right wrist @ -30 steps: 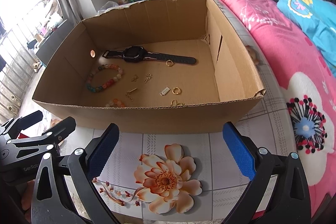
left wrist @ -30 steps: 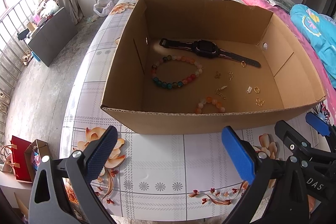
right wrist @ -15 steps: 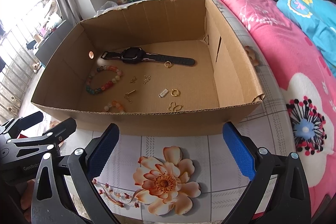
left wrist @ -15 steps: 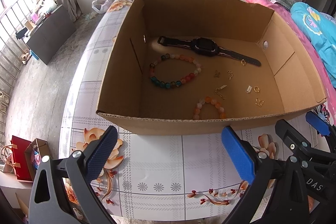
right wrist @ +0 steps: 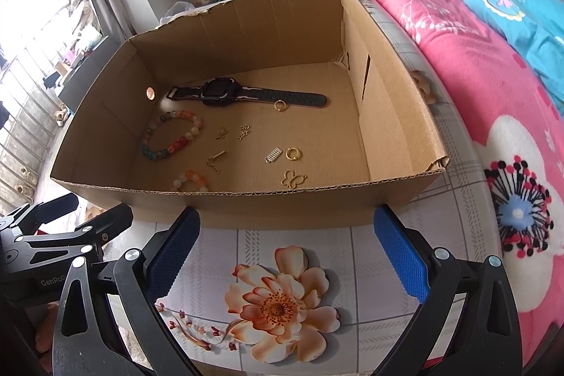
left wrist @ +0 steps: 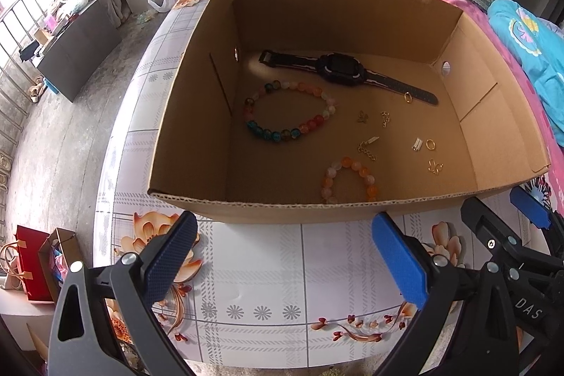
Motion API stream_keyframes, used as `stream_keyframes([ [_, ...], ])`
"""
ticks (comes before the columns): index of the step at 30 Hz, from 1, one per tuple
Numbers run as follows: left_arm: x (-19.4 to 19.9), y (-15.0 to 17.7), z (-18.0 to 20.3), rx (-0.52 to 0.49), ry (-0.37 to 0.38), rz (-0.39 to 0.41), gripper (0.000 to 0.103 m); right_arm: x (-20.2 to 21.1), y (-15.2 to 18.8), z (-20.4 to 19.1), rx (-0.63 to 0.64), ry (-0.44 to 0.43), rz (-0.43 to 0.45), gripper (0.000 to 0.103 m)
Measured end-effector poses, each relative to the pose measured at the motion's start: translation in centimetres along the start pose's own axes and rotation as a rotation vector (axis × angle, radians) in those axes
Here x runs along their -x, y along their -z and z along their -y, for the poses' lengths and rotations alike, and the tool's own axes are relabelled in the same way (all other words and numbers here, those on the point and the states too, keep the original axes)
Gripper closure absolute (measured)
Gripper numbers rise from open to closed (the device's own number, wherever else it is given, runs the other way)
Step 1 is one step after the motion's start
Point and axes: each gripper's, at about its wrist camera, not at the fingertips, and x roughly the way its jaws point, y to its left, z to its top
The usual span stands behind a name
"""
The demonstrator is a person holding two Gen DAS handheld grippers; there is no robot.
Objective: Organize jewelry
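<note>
**Both claws released before the open box of jewelry**

At the bottom of the left wrist view, the left gripper (left wrist: 282, 256) stands with its blue pads wide apart and nothing between them. It is over the flowered tablecloth (left wrist: 268, 270), just in front of the near wall of the cardboard box (left wrist: 282, 210). At the lower right of this frame a part of the right gripper (left wrist: 507, 224) shows. In the right wrist view the right gripper (right wrist: 287, 247) is also released and empty, over a large orange flower print (right wrist: 278, 302), and the left one shows at the lower left.

Inside the box, nearest to the front wall, lies a small orange bead bracelet (left wrist: 349, 180), partly hidden by the rim. To its right lies a gold butterfly charm (left wrist: 435, 166). A little further are a short chain piece (left wrist: 368, 148), a silver clasp (left wrist: 417, 144) and a gold ring (left wrist: 430, 144) just beside it. In the middle of the floor lies a larger multicoloured bead bracelet (left wrist: 289, 111), with two tiny gold pieces (left wrist: 373, 118) on its right. Furthest, near the back wall, a black watch (left wrist: 343, 71) lies flat with the strap stretched out, and another gold ring (left wrist: 408, 97) is touching the strap.

Along the right edge of the frame there is a pink blanket (right wrist: 476, 66).
</note>
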Motion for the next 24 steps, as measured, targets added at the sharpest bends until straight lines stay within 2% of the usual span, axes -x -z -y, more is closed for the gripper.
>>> stream_keyframes([
  [24,0.01,-0.02,0.04,0.000,0.000,0.000,0.006,-0.19,0.33,0.29,-0.010,-0.003,-0.002,0.008],
])
